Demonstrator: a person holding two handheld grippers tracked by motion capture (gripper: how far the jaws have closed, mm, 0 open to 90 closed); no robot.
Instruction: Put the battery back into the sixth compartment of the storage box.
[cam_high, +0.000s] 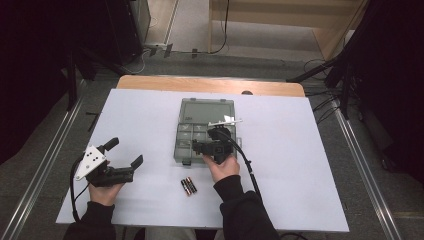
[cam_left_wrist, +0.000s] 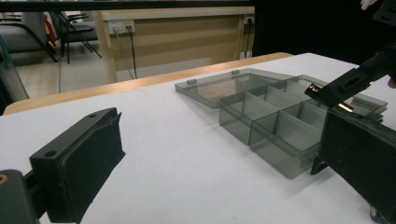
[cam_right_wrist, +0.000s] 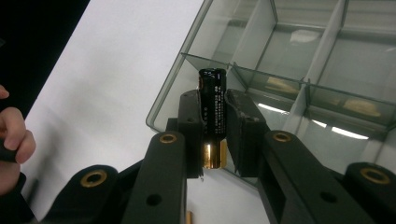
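Right tool (cam_right_wrist: 214, 135) grips battery (cam_right_wrist: 213, 109) lengthwise along its jaws, gold end seemingly rearward.

lab, black curtains (cam_high: 30, 60), floor cables (cam_high: 220, 30)

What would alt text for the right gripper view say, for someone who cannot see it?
The right gripper clamps a black battery with a gold end between its two black jaws, above the near corner of an open, smoky clear plastic compartment box on a white table.

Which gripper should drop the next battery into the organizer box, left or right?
Right. The right gripper is shut on a battery above the box; the left gripper is open, off to the side.
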